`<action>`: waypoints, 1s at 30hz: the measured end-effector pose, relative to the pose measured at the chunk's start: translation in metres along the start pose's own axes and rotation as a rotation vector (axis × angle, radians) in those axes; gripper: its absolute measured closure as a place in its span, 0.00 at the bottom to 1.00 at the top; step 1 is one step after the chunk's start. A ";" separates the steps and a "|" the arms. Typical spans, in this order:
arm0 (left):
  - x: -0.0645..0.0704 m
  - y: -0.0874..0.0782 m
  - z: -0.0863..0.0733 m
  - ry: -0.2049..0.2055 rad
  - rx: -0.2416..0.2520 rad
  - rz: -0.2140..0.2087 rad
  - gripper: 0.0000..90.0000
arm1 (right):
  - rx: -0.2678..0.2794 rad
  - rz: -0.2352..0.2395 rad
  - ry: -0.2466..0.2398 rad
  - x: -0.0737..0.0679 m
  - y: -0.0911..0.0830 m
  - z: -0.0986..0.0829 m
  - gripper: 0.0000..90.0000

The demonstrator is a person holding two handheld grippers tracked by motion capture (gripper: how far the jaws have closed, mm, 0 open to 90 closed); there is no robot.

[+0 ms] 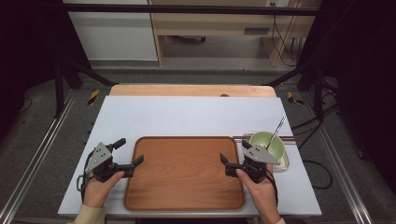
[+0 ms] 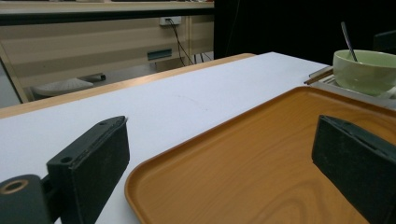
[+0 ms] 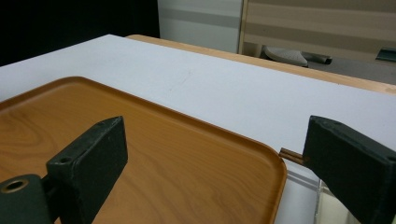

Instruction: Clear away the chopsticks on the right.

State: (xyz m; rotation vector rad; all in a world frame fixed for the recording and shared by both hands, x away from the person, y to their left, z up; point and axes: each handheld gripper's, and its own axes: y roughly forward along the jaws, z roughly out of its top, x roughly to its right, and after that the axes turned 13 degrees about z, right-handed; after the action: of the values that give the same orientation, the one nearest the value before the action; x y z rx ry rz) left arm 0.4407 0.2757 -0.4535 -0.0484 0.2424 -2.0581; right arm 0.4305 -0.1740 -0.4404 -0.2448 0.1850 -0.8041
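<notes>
The left gripper (image 1: 127, 152) is held in the person's left hand (image 1: 100, 184) at the tray's 9 o'clock side, its jaws spread wide and gripping nothing. One jaw is seen over the white table cover (image 1: 187, 114) just outside the tray's left rim, the other over the tray's floor, so that the rim is straddled; whether either jaw touches it cannot be told. In the left gripper view the wooden tray (image 2: 261, 158) is seen running between the two black jaws, with its rounded corner lying close to the near jaw.

The right gripper (image 1: 235, 151) is held in the right hand (image 1: 261, 186) at the tray's 3 o'clock side, likewise opened wide and empty. One jaw is placed over the tray (image 1: 184, 172) just inside its right rim, the other outside it near the bowl. In the right gripper view the tray's far right corner (image 3: 187, 154) is seen between the jaws.

A pale green bowl (image 1: 268, 145) is set at 3 o'clock from the tray, just beyond the right gripper, on a small clear dish (image 1: 283, 163). A metal utensil (image 1: 277, 129) is leaned in the bowl, its handle pointed toward 1 o'clock. Brown chopsticks (image 1: 243, 137) are laid along the table at the bowl's 10 o'clock side.
</notes>
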 end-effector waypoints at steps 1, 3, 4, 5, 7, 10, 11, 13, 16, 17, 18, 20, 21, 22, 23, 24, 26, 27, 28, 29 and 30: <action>0.000 0.000 0.000 0.000 0.000 0.000 0.04 | 0.001 0.000 0.004 0.000 -0.001 0.000 0.08; 0.002 0.001 -0.001 0.011 -0.011 0.004 0.04 | 0.008 -0.004 -0.004 0.000 -0.003 0.001 0.09; 0.002 0.001 -0.001 0.011 -0.011 0.004 0.04 | 0.010 -0.004 0.001 0.000 -0.004 0.002 0.10; 0.002 0.001 -0.001 0.009 -0.012 0.010 0.04 | 0.012 -0.004 -0.002 -0.001 -0.006 0.002 0.11; 0.002 0.000 -0.001 0.014 -0.011 0.015 0.04 | 0.012 -0.010 -0.015 -0.001 -0.009 0.004 0.15; 0.003 -0.002 -0.001 0.017 -0.007 0.024 0.04 | 0.012 -0.012 -0.024 -0.002 -0.014 0.008 0.17; 0.003 -0.003 -0.001 0.029 -0.005 0.031 0.05 | 0.007 -0.026 -0.045 -0.004 -0.020 0.013 0.20; 0.003 -0.004 -0.001 0.032 -0.001 0.037 0.05 | 0.010 -0.040 -0.065 -0.002 -0.027 0.021 0.22; 0.006 -0.007 -0.004 0.028 0.003 0.045 0.05 | -0.021 -0.060 -0.094 0.002 -0.036 0.031 0.24; 0.009 -0.008 -0.006 0.050 -0.005 0.040 0.05 | -0.050 -0.081 -0.135 0.009 -0.049 0.044 0.26; 0.009 -0.008 -0.006 0.050 -0.005 0.040 0.05 | -0.050 -0.081 -0.135 0.009 -0.049 0.044 0.26; 0.012 -0.009 -0.005 0.074 -0.004 0.043 0.05 | -0.091 -0.126 -0.189 0.023 -0.075 0.066 0.28; 0.012 -0.009 -0.004 0.068 0.004 0.044 0.05 | -0.104 -0.150 -0.210 0.028 -0.085 0.073 0.30; 0.012 -0.010 -0.003 0.068 0.008 0.046 0.05 | -0.118 -0.172 -0.229 0.034 -0.095 0.079 0.32; 0.012 -0.010 -0.003 0.068 0.008 0.046 0.05 | -0.118 -0.172 -0.229 0.034 -0.095 0.079 0.32; 0.011 -0.010 -0.002 0.071 0.010 0.048 0.05 | -0.147 -0.215 -0.254 0.049 -0.112 0.087 0.33; 0.011 -0.010 -0.002 0.070 0.011 0.050 0.05 | -0.156 -0.231 -0.257 0.057 -0.120 0.089 0.34; 0.011 -0.010 -0.001 0.070 0.013 0.055 0.05 | -0.190 -0.263 -0.254 0.073 -0.132 0.088 0.36; 0.011 -0.010 -0.001 0.070 0.013 0.055 0.05 | -0.190 -0.263 -0.254 0.073 -0.132 0.088 0.36; 0.011 -0.012 -0.001 0.075 0.013 0.063 0.05 | -0.217 -0.293 -0.248 0.088 -0.143 0.083 0.39; 0.011 -0.012 -0.001 0.075 0.013 0.063 0.05 | -0.234 -0.303 -0.241 0.095 -0.147 0.080 0.41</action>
State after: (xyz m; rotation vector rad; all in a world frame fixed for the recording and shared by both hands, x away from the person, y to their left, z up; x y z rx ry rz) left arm 0.4244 0.2718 -0.4533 0.0435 0.2734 -2.0011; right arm 0.4146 -0.3295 -0.3291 -0.5981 0.0131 -1.0453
